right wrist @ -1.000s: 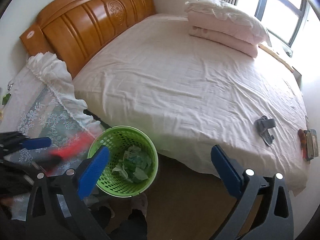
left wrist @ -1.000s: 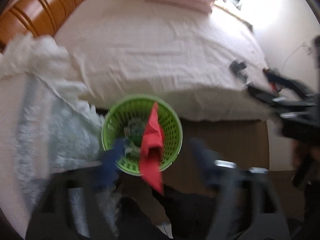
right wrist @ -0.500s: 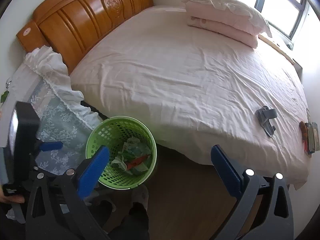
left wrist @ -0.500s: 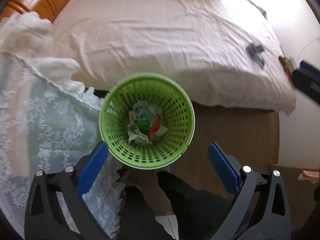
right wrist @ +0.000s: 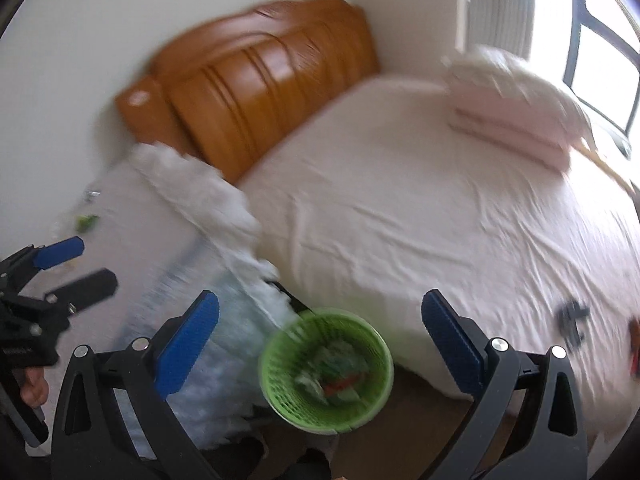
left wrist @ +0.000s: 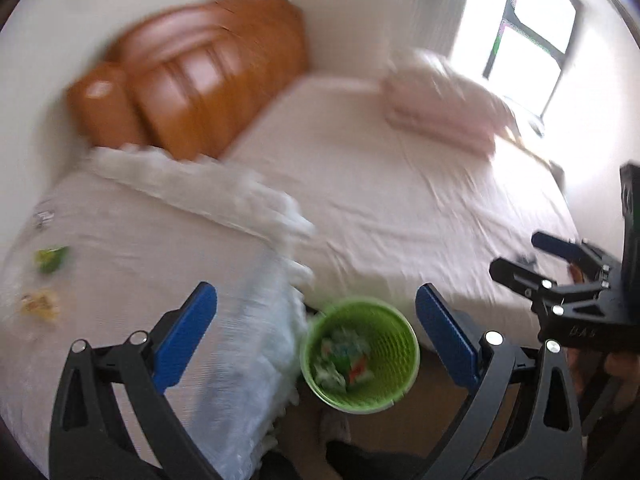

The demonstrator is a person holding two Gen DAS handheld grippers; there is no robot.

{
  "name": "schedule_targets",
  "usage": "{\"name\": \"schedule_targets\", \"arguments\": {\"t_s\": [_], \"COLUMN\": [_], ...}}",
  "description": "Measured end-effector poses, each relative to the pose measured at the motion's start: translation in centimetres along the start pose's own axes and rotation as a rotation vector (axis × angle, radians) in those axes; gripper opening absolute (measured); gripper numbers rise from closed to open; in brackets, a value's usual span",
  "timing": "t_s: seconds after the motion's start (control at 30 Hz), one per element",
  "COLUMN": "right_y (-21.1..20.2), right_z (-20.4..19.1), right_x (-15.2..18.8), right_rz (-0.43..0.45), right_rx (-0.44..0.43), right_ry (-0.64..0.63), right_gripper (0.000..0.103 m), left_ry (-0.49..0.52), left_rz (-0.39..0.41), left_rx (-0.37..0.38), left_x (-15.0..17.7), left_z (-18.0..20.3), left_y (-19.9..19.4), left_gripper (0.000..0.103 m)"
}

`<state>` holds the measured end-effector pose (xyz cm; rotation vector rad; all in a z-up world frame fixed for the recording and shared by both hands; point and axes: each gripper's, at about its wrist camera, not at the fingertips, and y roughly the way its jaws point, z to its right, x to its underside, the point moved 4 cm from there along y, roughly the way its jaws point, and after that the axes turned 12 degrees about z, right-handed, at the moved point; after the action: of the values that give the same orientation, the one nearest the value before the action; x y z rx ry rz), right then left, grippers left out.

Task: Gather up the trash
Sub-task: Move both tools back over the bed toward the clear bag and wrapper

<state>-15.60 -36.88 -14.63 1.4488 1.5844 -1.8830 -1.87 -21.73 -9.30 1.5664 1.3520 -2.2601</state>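
A green mesh bin [left wrist: 360,356] stands on the floor between the bed and a cloth-covered stand; it also shows in the right wrist view [right wrist: 325,368]. Crumpled paper and a red wrapper [left wrist: 358,366] lie inside it. A green wrapper [left wrist: 50,259] and a yellow wrapper [left wrist: 38,305] lie on the stand's top. My left gripper [left wrist: 316,328] is open and empty above the bin. My right gripper [right wrist: 320,332] is open and empty, also above the bin. Both views are blurred.
The bed [right wrist: 420,208] with a wooden headboard [right wrist: 256,80] and pink pillows [right wrist: 516,120] fills the right. A dark clip [right wrist: 572,318] and a red-brown item [right wrist: 635,340] lie near the bed's right edge. The lace-covered stand [left wrist: 132,264] is on the left.
The red wrapper left my left gripper and now lies in the bin. Both grippers have tilted up and pulled back, bringing the headboard, wall and stand top into view.
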Motion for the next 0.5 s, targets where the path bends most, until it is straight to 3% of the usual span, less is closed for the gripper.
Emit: {"name": "schedule_targets", "arguments": {"t_s": [0.2, 0.5], "right_y": [0.1, 2.7], "right_z": [-7.7, -18.8], "right_x": [-3.4, -3.4], "right_rz": [0.07, 0.016], "right_rx": [-0.124, -0.32], "right_ry": [-0.086, -0.19], "right_gripper": [0.101, 0.101], "left_ry": [-0.138, -0.268], "left_rz": [0.126, 0.129], "left_rx": [-0.158, -0.359], "left_x": [-0.6, 3.2], "left_z": [-8.3, -18.5], "left_y": [-6.8, -10.7], "left_gripper": [0.095, 0.095]}}
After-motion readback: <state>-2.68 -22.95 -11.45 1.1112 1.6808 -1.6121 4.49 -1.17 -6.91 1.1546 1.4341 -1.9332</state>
